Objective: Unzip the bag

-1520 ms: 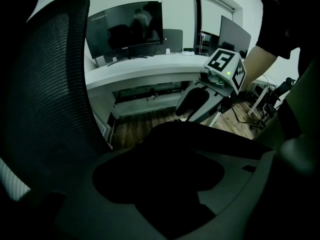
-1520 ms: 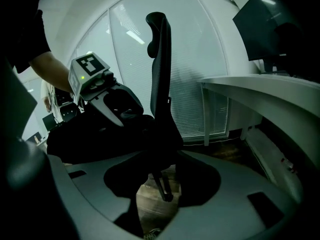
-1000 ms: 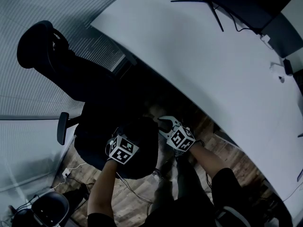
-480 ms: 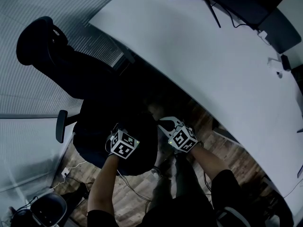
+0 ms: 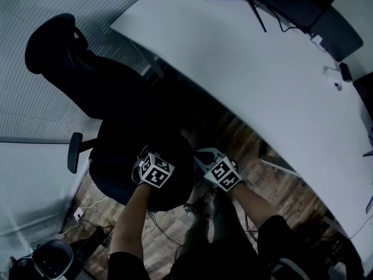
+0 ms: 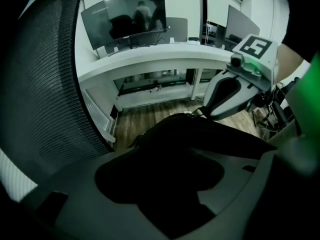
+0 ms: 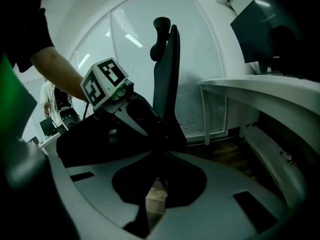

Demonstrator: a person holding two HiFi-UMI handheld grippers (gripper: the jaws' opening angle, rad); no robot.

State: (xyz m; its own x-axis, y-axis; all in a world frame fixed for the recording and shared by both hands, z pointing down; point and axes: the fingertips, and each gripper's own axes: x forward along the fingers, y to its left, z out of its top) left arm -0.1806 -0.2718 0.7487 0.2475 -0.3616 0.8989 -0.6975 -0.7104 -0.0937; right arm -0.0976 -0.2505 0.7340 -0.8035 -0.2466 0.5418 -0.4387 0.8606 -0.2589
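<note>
Two grippers meet over a black bag [image 5: 175,194] on the seat of a black office chair [image 5: 87,80] in the head view. Beside it is a curved white tabletop [image 5: 262,80] that carries a monitor stand [image 5: 245,2], and wood-plank floor [image 5: 245,139] shows beneath its edge. The bag sits at the seat's front, black on black, so its long axis cannot be told here. The left gripper [image 5: 143,159] sinks into the bag's top, and the right gripper [image 5: 198,154] reaches its right-hand edge. Compared with a second earlier, both remain at the bag, while the right gripper's jaws, then spread, have just been closing.

From the left gripper view, the bag rises as a dark ridge running away from the jaws toward the right gripper. Its long axis points at the tabletop and a dark monitor [image 6: 125,21] beyond. The chair's mesh back [image 6: 45,84] fills the left. The left jaws pinch a thick fold of the bag.

From the right gripper view, the chair stands upright against a glazed wall [image 7: 125,49], with the tabletop at right. The right jaws are pressed together on a thin dark strip [image 7: 162,176] at the bag's edge, too dark to name. The bag lies low and wide behind them, stretching left toward the left gripper and a bare forearm [image 7: 57,66].
</note>
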